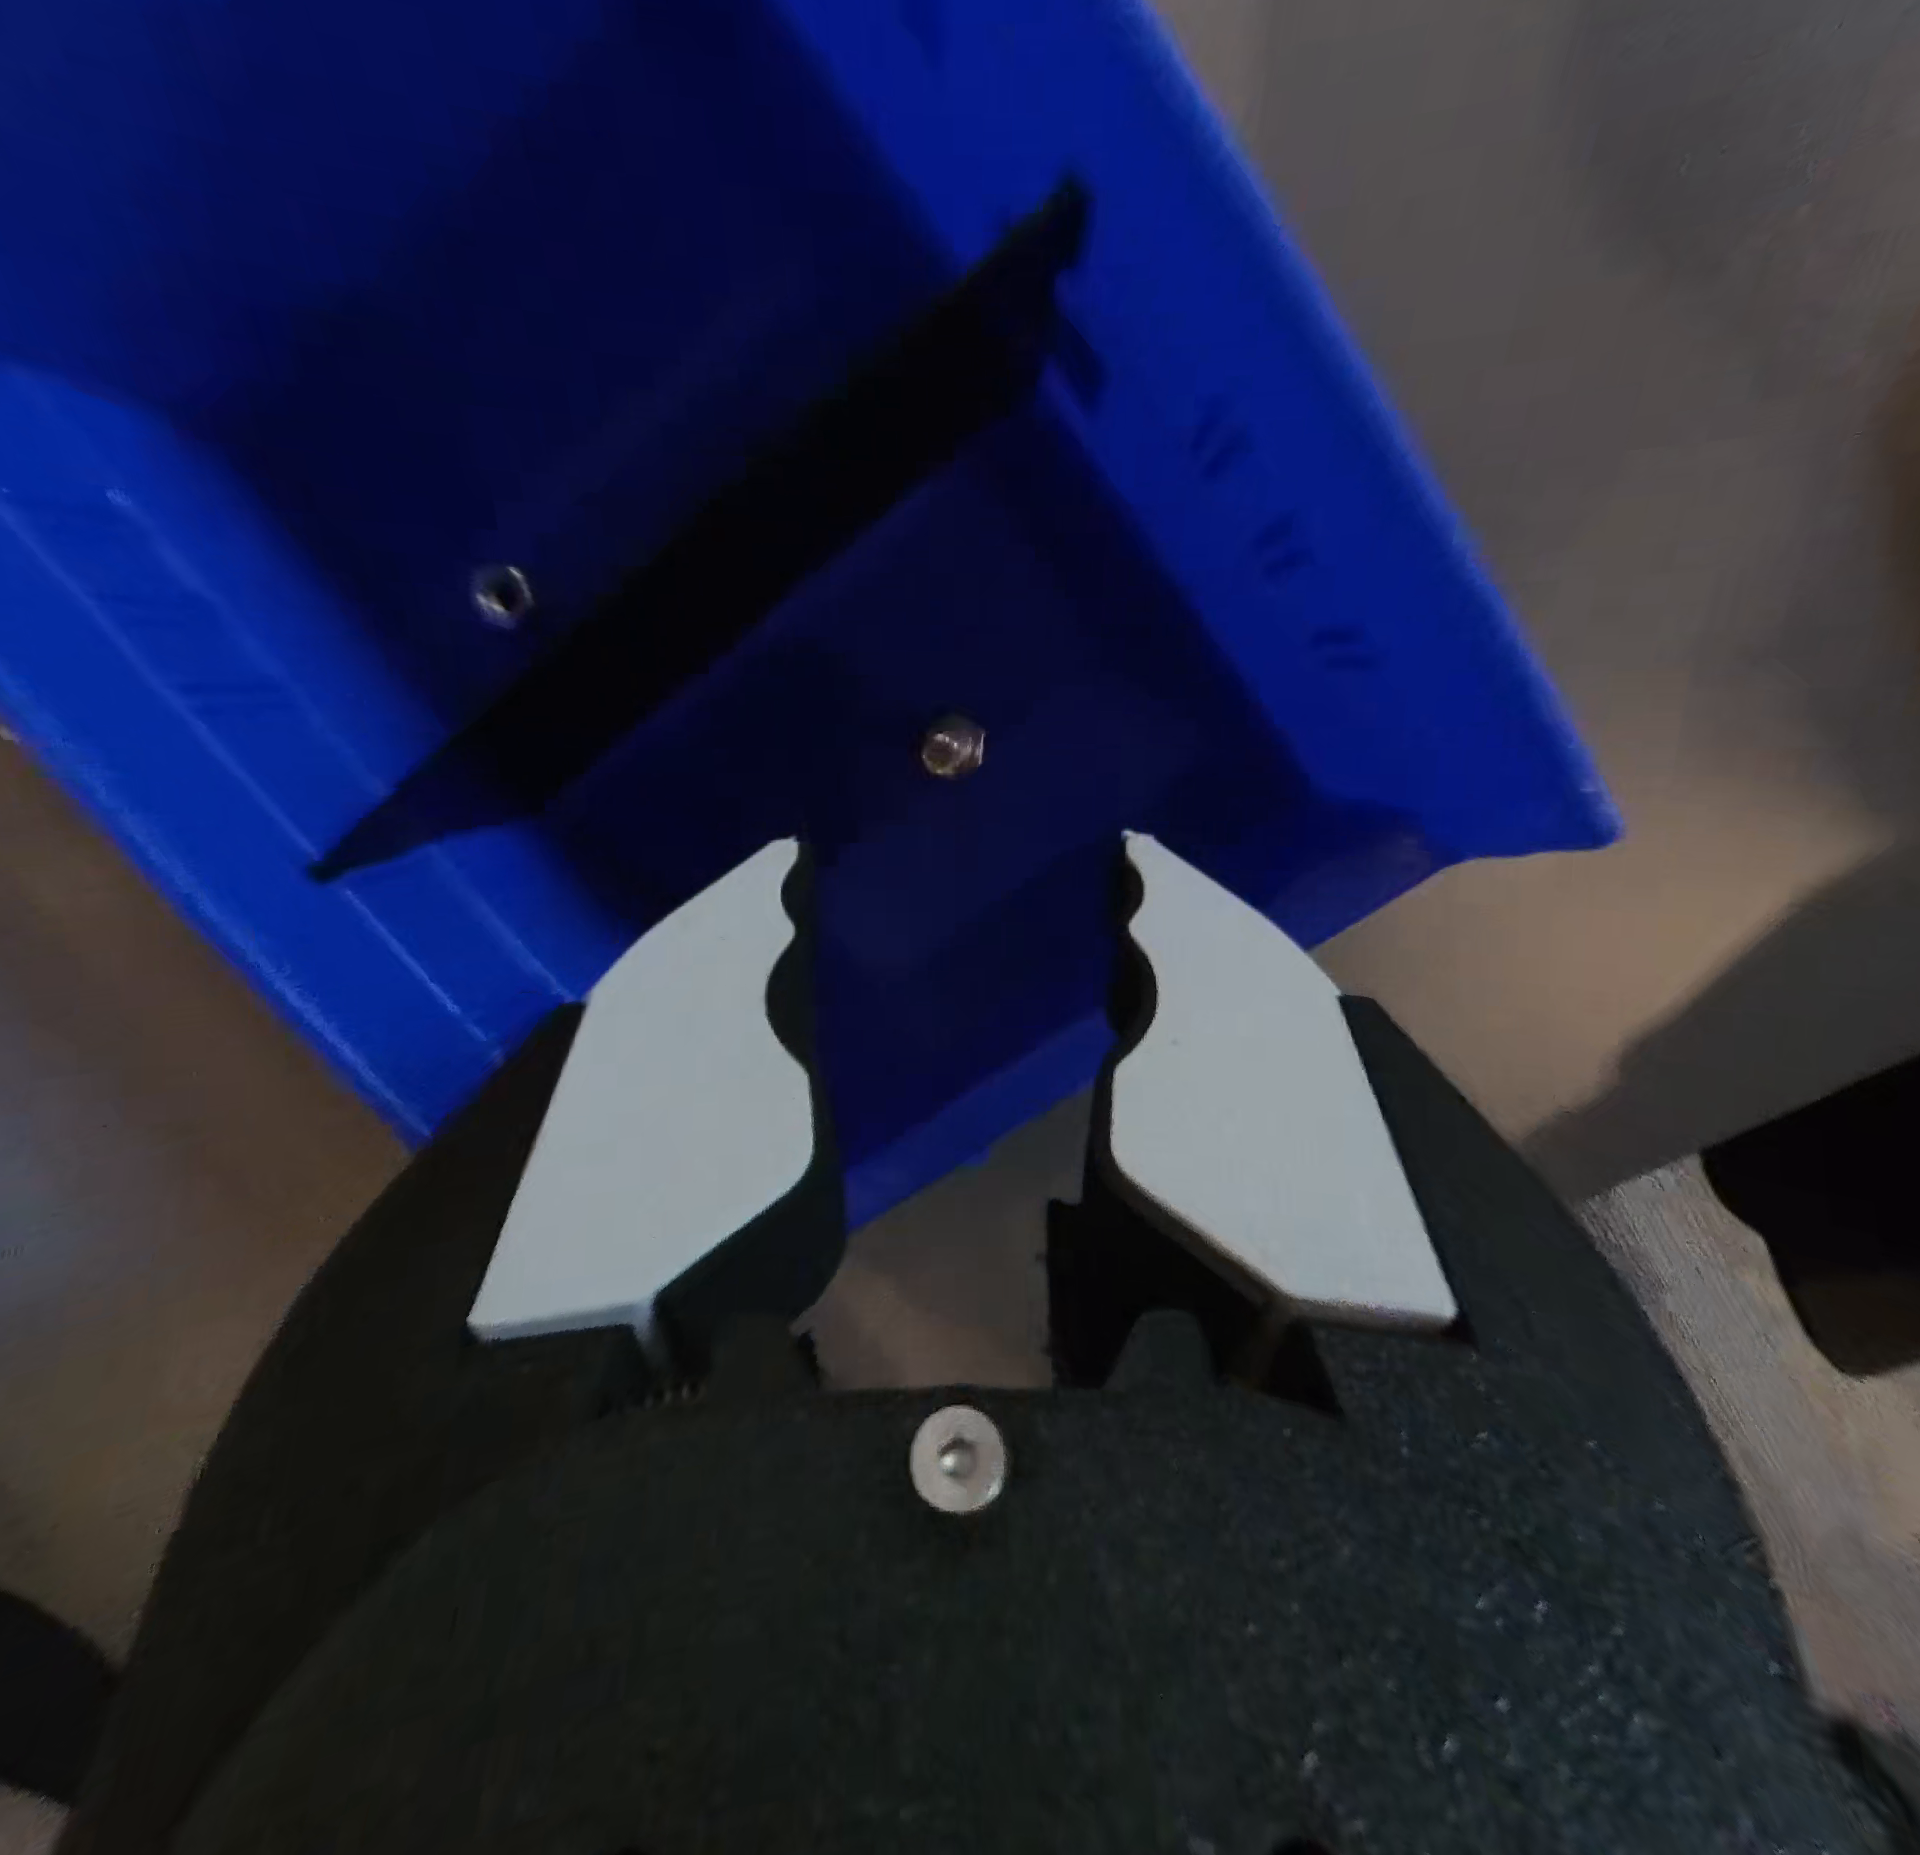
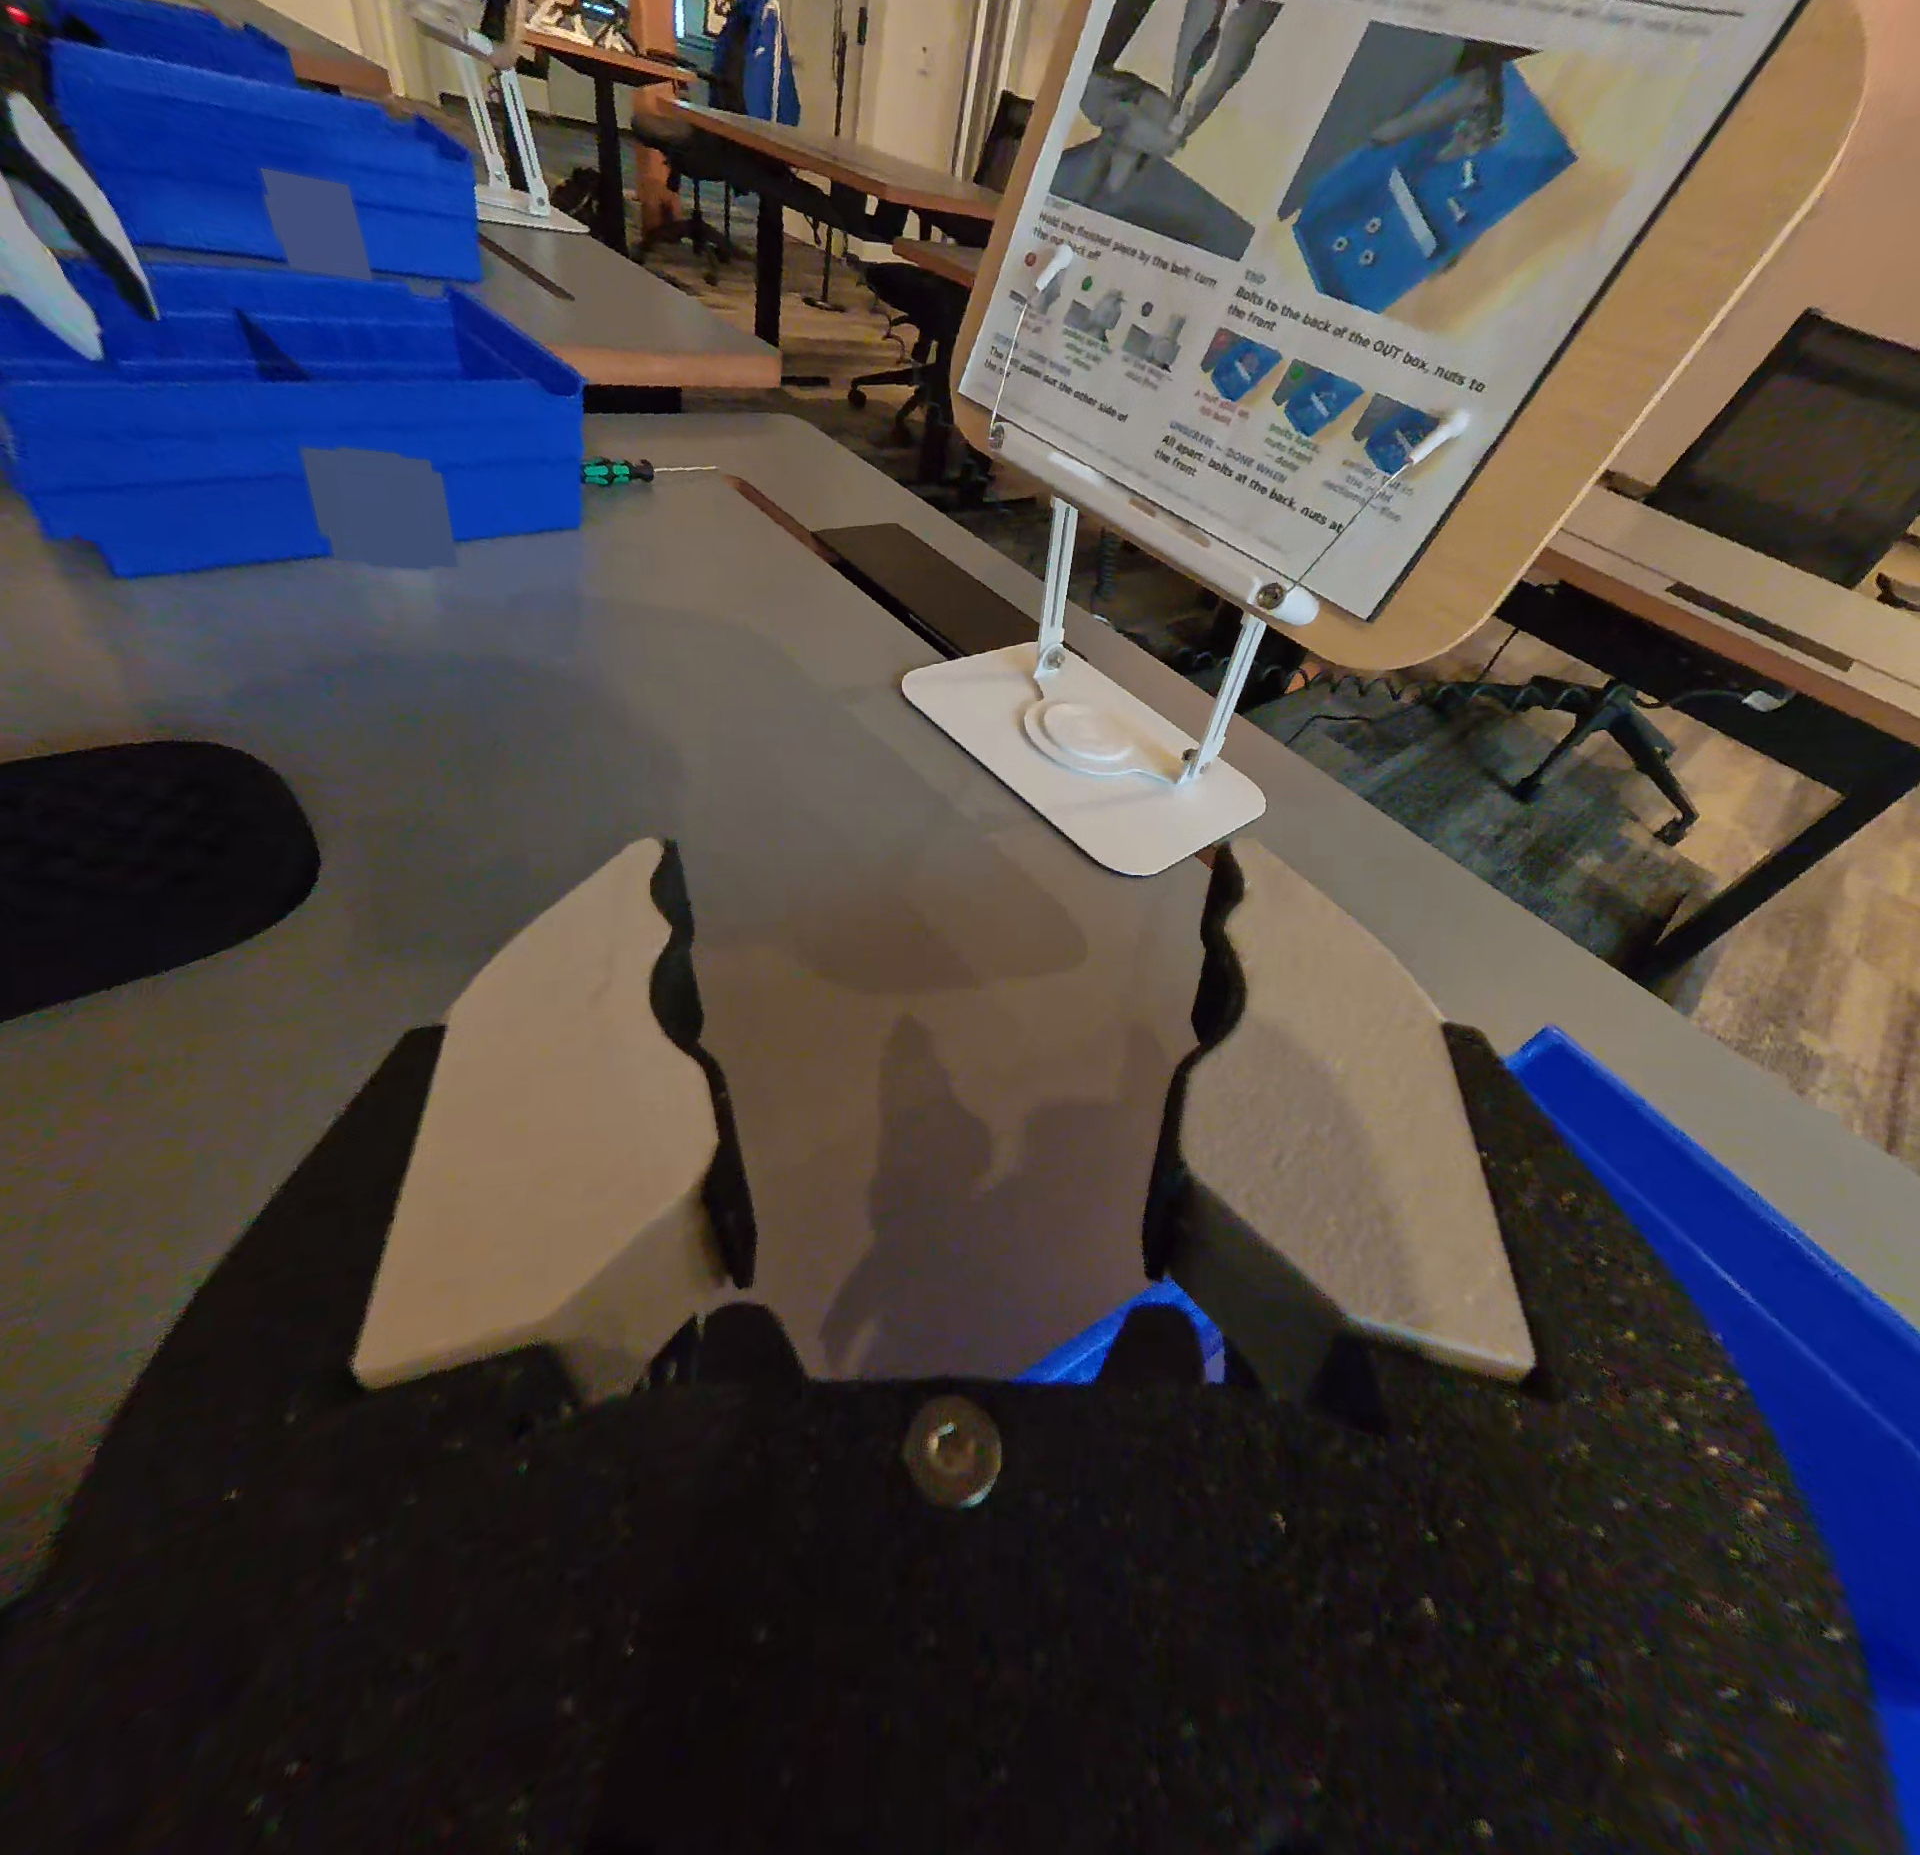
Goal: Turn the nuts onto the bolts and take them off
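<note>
Both grippers' jaws apart: left gripper [image 1: 961,839] over blue bin [image 1: 1351,455], right gripper [image 2: 940,849] above bare table [image 2: 623,683].

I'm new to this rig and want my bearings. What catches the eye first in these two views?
In the left wrist view, a blue bin split by a black divider fills the frame, a small metal part just beyond the open left gripper. In the right wrist view, the open right gripper points over a grey table toward an instruction sheet on a white stand.
</note>
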A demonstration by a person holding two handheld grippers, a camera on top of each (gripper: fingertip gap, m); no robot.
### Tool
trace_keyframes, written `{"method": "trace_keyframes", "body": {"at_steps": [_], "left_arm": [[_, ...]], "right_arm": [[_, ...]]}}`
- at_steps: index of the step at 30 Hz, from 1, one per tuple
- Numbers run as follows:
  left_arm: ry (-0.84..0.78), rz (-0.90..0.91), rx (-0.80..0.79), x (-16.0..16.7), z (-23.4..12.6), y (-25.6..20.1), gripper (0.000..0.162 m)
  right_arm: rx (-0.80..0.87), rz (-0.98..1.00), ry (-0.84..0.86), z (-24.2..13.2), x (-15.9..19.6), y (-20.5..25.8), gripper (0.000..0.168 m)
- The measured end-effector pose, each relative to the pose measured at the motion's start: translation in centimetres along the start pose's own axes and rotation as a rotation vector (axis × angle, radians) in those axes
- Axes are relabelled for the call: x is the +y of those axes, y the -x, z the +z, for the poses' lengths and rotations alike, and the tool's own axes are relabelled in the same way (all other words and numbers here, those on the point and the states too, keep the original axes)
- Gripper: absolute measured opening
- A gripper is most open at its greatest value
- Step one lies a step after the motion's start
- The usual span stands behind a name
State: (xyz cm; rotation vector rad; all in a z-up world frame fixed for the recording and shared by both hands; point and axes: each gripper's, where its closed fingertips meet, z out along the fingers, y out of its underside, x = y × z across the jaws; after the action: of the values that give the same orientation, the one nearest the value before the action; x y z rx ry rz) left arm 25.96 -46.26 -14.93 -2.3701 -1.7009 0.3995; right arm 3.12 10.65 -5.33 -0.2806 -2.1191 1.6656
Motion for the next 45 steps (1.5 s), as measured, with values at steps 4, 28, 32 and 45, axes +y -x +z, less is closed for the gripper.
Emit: {"method": "trace_keyframes", "body": {"at_steps": [4,28,32,45], "left_arm": [[0.109,0.013,0.021,1.4,2.8,0.6,0.053],[0.109,-0.021,0.112,1.2,7.0,0.4,0.011],[0.117,-0.003,0.09,0.9,5.5,0.6,0.011],[-0.054,0.378,0.018,-10.9,-3.4,-7.5,0.01]], "right_arm": [[0.006,-0.012,0.026,0.1,0.5,-0.1,0.093],[0.004,-0.025,0.035,0.1,0.7,0.1,0.092],[0.002,-0.021,0.046,0.2,1.0,0.1,0.092],[-0.02,-0.05,0.077,0.7,1.2,1.1,0.092]]}}
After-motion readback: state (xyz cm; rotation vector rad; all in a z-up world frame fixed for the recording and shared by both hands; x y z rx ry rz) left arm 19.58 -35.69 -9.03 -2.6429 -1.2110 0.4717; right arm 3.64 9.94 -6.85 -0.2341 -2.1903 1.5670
